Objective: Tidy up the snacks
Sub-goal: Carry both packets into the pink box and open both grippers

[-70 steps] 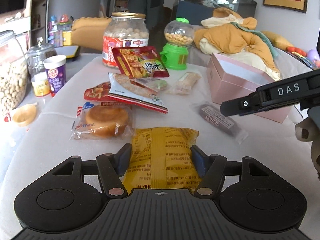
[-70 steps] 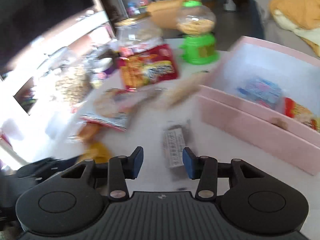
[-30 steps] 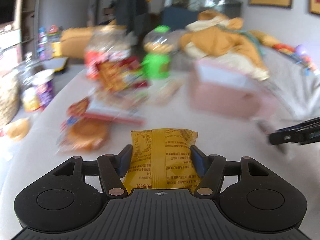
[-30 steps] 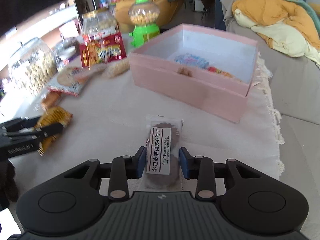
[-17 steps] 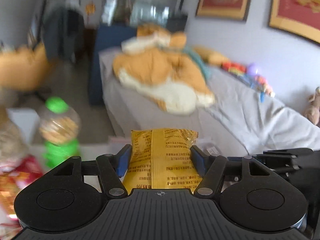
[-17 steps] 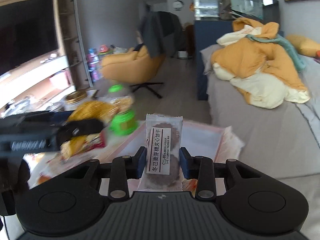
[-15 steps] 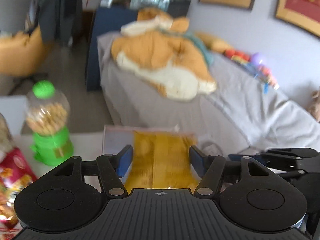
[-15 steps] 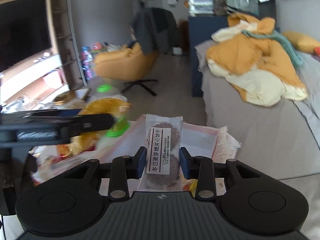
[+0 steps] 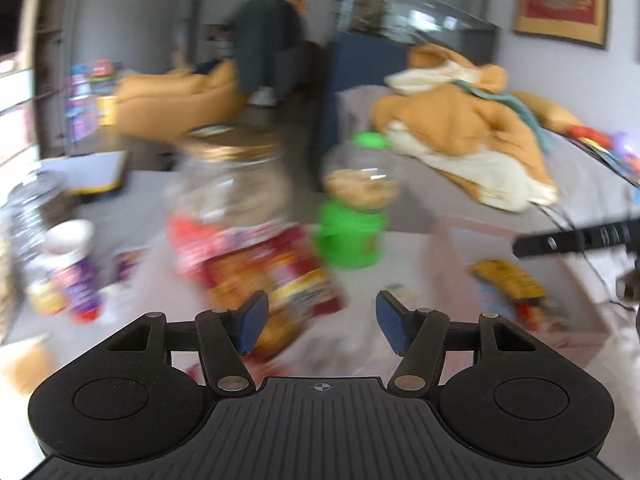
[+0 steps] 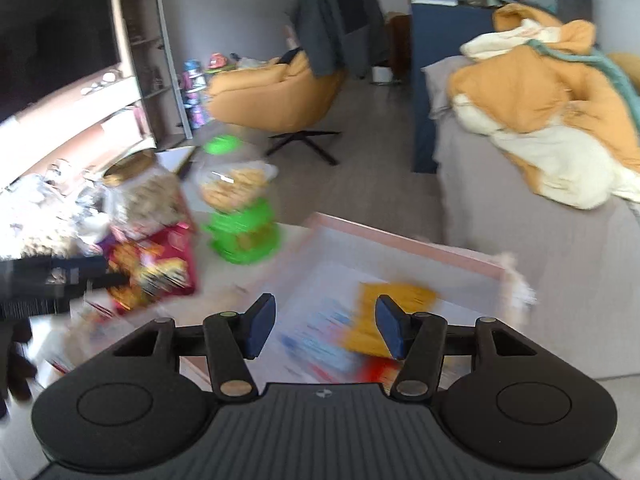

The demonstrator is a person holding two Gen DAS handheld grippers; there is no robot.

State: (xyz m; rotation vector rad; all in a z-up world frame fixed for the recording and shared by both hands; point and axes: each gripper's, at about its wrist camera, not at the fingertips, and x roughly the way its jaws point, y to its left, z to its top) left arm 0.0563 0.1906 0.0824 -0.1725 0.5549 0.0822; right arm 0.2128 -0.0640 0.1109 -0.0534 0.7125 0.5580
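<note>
Yellow crinkled snack packet (image 10: 390, 312) lies blurred inside pink rectangular box (image 10: 400, 242), beside blue and red wrappers. Right hand-held gripper (image 10: 324, 328) above box, jaws just opening, nothing between. Left hand-held gripper (image 9: 318, 326) spread, empty, left of box over table (image 9: 360, 344).

Beyond the table I see an orange armchair (image 10: 276, 96) far off with a dark jacket (image 10: 340, 24) draped over its back. To the right a grey bed (image 10: 520, 240) carries a rumpled orange and cream blanket (image 10: 544, 120). A dark television (image 10: 52, 40) sits far left, and a framed red picture (image 9: 560, 0) hangs on the right wall.
</note>
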